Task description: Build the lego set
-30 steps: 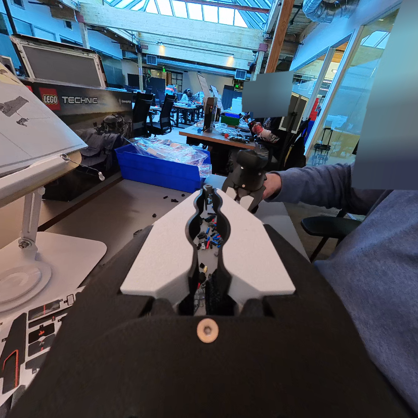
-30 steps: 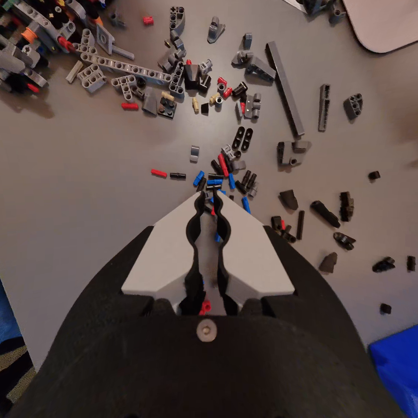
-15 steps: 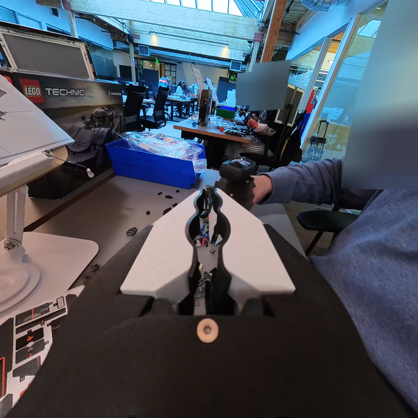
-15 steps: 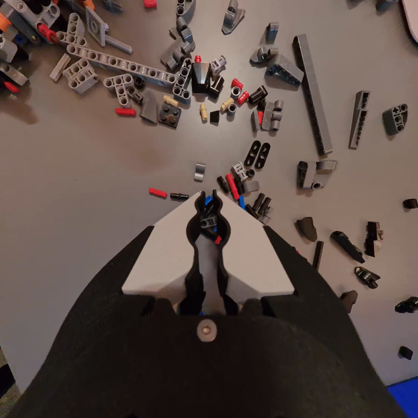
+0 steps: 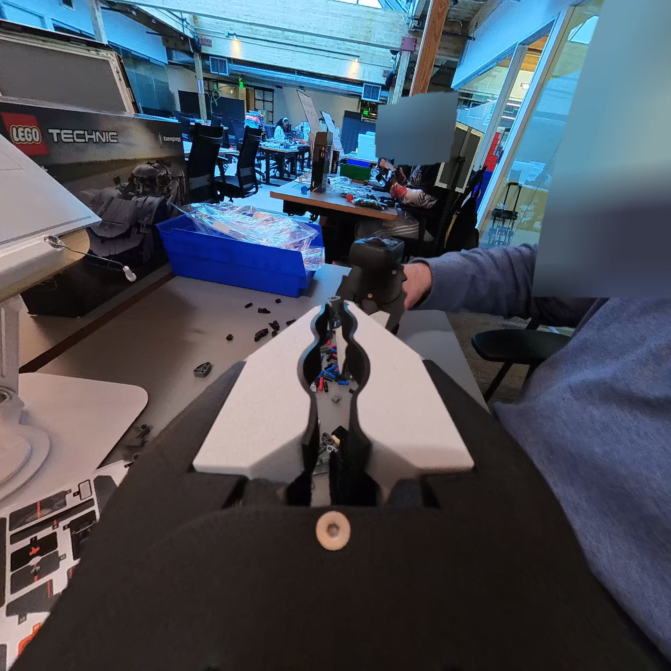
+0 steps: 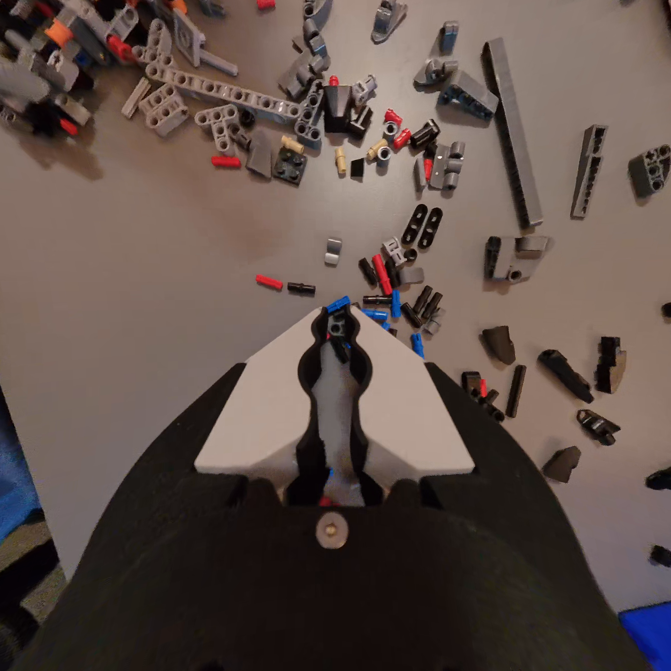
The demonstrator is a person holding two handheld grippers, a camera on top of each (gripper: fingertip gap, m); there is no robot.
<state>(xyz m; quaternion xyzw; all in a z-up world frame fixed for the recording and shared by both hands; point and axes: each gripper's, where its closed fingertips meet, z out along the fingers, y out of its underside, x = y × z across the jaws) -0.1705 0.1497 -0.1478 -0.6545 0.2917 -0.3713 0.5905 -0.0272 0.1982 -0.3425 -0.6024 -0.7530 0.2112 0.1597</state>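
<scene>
My left gripper (image 5: 334, 308) is raised above the table and shut on a small dark grey Lego piece (image 5: 333, 304) that stands up between its tips. My right gripper (image 6: 336, 315) points down at the grey table (image 6: 145, 290), over a pile of blue, black and red pins (image 6: 395, 303). It is shut on a small grey connector with a hole (image 6: 336, 325). In the left wrist view the right gripper's black housing (image 5: 374, 279) shows just beyond my left tips, held by a hand. A partly built model (image 6: 43, 54) lies at the top left of the right wrist view.
Loose grey beams (image 6: 225, 90) and a long dark beam (image 6: 512, 134) lie beyond the pins, with black panels (image 6: 562, 374) to the right. A blue bin of plastic bags (image 5: 236, 257), the set's box (image 5: 109, 163), a booklet stand (image 5: 54, 417) and a sticker sheet (image 5: 43, 526) stand left. Tip to tip, the grippers are about 25 cm apart.
The right gripper has shifted over the pin pile, and the small grey connector now sits between its tips. The left gripper has turned slightly right and down, still holding its piece.
</scene>
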